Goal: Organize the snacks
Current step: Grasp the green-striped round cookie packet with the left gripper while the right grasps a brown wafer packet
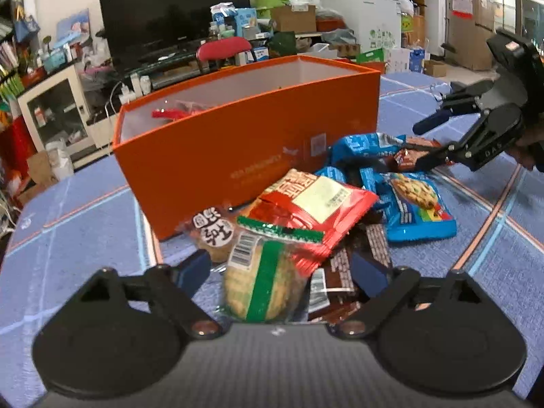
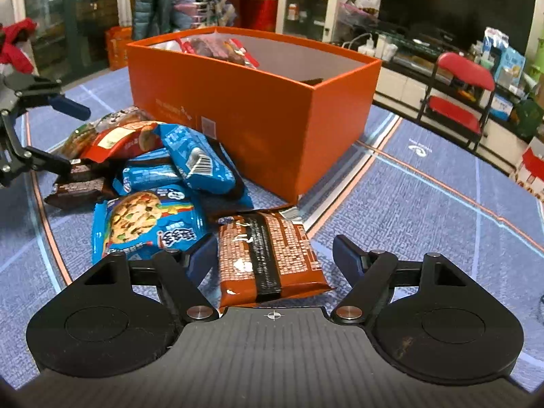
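Note:
An open orange box [image 1: 238, 142] stands on the blue mat, with a few snack packs inside [image 2: 217, 46]. A pile of snacks lies in front of it. My left gripper [image 1: 282, 272] is open around a clear pack of green-banded biscuits [image 1: 261, 282], beside a red pack [image 1: 316, 210]. My right gripper [image 2: 275, 255] is open around a brown wafer pack [image 2: 268, 255] lying on the mat. A blue cookie pack [image 2: 146, 221] lies just left of it. The right gripper also shows in the left wrist view [image 1: 428, 142], the left gripper in the right wrist view [image 2: 68, 136].
Blue packs [image 2: 197, 159] and dark chocolate bars [image 2: 78, 190] lie in the pile. A red chair [image 2: 459, 95], a TV [image 1: 173, 17] on a stand, a white cabinet [image 1: 54, 108] and room clutter surround the mat.

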The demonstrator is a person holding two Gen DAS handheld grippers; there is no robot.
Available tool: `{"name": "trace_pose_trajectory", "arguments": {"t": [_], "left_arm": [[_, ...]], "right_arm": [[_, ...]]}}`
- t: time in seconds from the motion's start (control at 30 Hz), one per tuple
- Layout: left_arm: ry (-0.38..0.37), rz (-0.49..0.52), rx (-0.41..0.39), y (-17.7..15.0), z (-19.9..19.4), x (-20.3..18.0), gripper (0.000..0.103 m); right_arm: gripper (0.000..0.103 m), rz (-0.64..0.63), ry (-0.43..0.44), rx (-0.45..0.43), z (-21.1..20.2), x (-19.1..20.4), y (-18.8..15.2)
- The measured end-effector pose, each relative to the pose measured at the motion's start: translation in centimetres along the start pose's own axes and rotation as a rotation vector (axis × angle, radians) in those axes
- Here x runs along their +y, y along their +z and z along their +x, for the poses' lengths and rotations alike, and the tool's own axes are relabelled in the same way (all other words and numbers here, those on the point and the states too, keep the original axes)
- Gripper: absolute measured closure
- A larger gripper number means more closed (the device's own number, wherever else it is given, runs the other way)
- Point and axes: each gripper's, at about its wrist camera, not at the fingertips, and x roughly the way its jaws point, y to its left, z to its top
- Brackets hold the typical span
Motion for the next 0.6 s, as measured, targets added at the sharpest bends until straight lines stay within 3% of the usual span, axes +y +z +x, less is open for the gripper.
{"name": "trace_pose_trajectory", "arguments": {"t": [0.23, 0.43, 0.47, 0.57, 0.6], "left_arm": [[-0.077, -0.097, 0.019, -0.2, 0.5, 1.5, 0.010], [-0.133, -0.204, 0.037, -0.7, 1.0, 2.6, 0.011], [-0.136, -0.212, 0.041, -0.7, 0.9, 2.6, 0.014], [-0.147, -0.223, 0.044, -0.5, 0.3, 2.2, 0.042], [-0.146, -0.225, 0.048, -0.4, 0.0, 2.1, 0.042]], "right_arm": [[0.038, 0.007, 0.075, 0.032, 1.4, -0.8, -0.2], [0.039, 0.021, 0.070, 0.042, 1.7, -0.9, 0.2], [0.046, 0.027, 0.065, 0.045, 1.6, -0.9, 0.3], [0.060, 0.052, 0.018, 0.045, 1.2, -0.2, 0.3], [0.061, 0.060, 0.007, 0.044, 1.0, 0.3, 0.1]]}}
